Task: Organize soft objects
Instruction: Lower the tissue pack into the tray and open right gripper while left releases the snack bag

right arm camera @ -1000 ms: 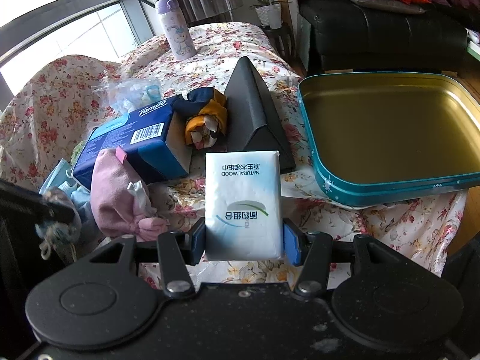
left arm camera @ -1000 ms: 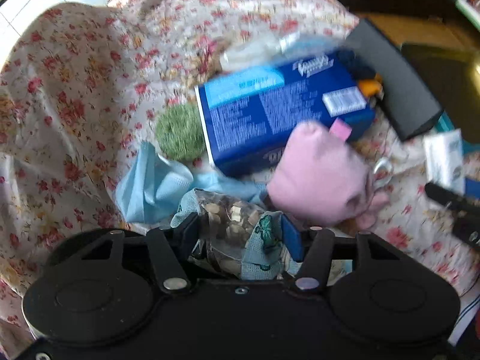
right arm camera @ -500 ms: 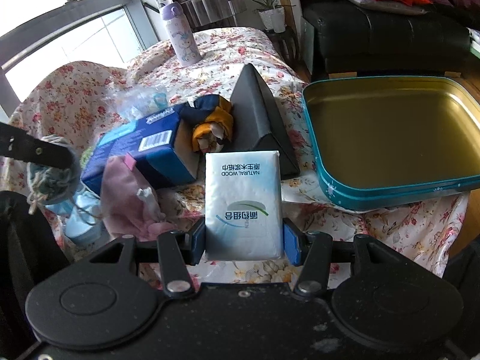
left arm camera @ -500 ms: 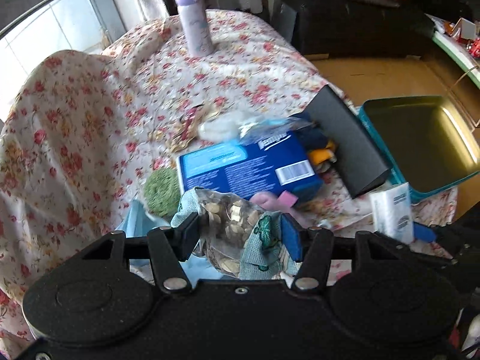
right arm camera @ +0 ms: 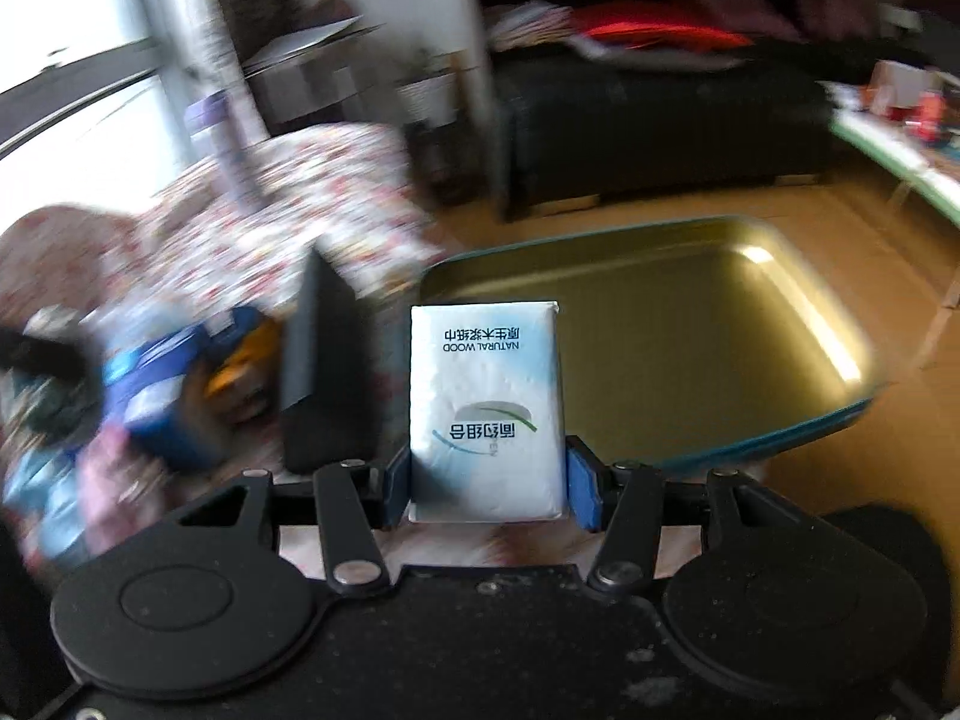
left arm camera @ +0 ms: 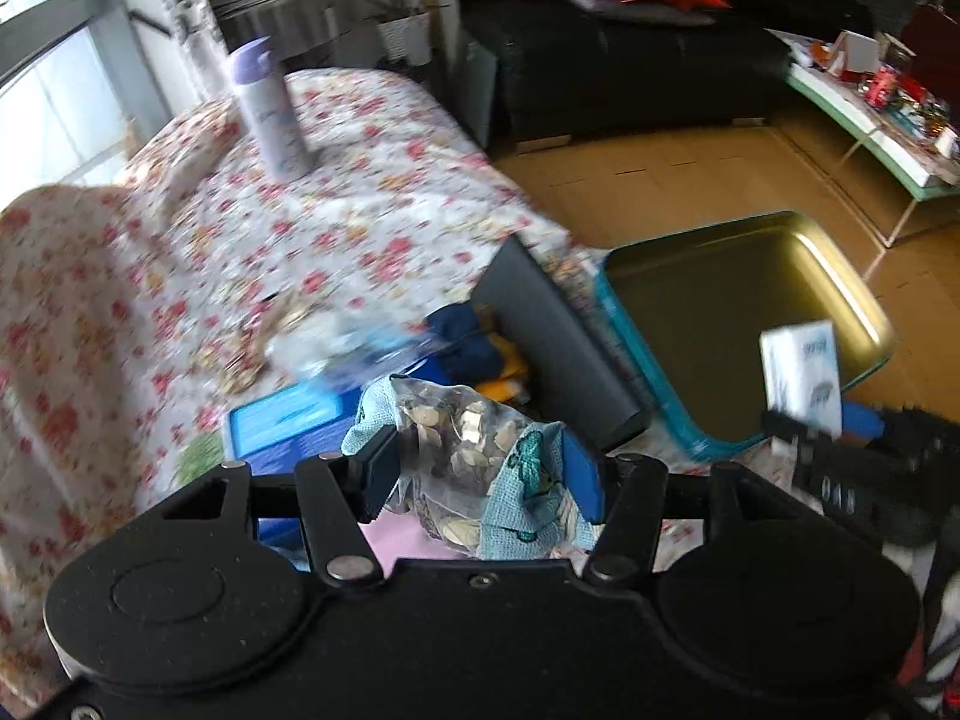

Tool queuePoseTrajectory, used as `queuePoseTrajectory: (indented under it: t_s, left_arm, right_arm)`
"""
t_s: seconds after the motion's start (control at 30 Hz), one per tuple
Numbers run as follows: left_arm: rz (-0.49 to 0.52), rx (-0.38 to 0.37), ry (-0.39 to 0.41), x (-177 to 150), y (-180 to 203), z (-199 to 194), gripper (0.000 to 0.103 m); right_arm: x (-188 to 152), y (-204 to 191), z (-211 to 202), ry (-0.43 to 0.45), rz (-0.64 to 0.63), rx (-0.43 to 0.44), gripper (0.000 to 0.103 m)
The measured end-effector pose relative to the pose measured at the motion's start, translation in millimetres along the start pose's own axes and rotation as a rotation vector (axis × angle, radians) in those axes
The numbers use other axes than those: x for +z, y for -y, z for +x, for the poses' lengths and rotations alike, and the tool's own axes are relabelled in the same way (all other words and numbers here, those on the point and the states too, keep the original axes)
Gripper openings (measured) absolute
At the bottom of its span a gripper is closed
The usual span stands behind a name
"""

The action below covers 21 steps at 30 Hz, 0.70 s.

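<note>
My left gripper (left arm camera: 480,474) is shut on a small cloth pouch (left arm camera: 474,462) with a clear window full of pale seeds, held above the table. My right gripper (right arm camera: 487,483) is shut on a white tissue pack (right arm camera: 487,408), held up in front of the teal tin tray (right arm camera: 774,438) with a gold inside. In the left wrist view the right gripper and its tissue pack (left arm camera: 801,372) show at the right, near the tray (left arm camera: 636,354). A blue tissue box (left arm camera: 282,426), a pink soft item (right arm camera: 111,474) and a navy-and-yellow cloth (left arm camera: 480,354) lie on the floral tablecloth.
A black wedge-shaped case (left arm camera: 558,342) lies between the clutter and the tray. A lilac bottle (left arm camera: 267,111) stands at the far side of the table (left arm camera: 360,210). A dark sofa (left arm camera: 600,66) and a wooden floor (left arm camera: 690,180) are beyond.
Both grippers have risen and swung right with their loads. The left one lifted the pouch up from the pile. The tray now sits closer to the centre of both views.
</note>
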<state>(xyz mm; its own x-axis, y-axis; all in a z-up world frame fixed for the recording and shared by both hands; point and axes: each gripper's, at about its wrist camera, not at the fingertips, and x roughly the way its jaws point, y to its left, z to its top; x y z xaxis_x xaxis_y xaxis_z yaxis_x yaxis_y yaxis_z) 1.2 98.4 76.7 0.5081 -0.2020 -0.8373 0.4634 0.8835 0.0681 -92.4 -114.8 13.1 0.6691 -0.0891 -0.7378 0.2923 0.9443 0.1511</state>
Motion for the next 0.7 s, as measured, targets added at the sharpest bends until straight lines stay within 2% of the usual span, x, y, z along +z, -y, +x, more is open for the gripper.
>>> queuePoseTrajectory:
  t_s: [0.2, 0.33, 0.47, 0.7]
  left_arm:
    - [0.014, -0.040, 0.005, 23.2, 29.3, 13.8, 0.054]
    - [0.026, -0.072, 0.003, 36.6, 49.7, 25.1, 0.054]
    - [0.049, -0.087, -0.013, 47.6, 71.6, 43.7, 0.054]
    - [0.049, -0.125, -0.078, 61.6, 98.7, 78.8, 0.054]
  right_arm:
    - [29.0, 31.5, 17.4, 0.087, 0.087, -0.151, 0.051]
    - [32.6, 48.9, 31.3, 0.110, 0.133, -0.245, 0.051]
    - [31.8, 67.8, 36.4, 0.077, 0.196, -0.241, 0.051]
    - [34.3, 77.3, 46.9, 0.060, 0.212, -0.243, 0.051]
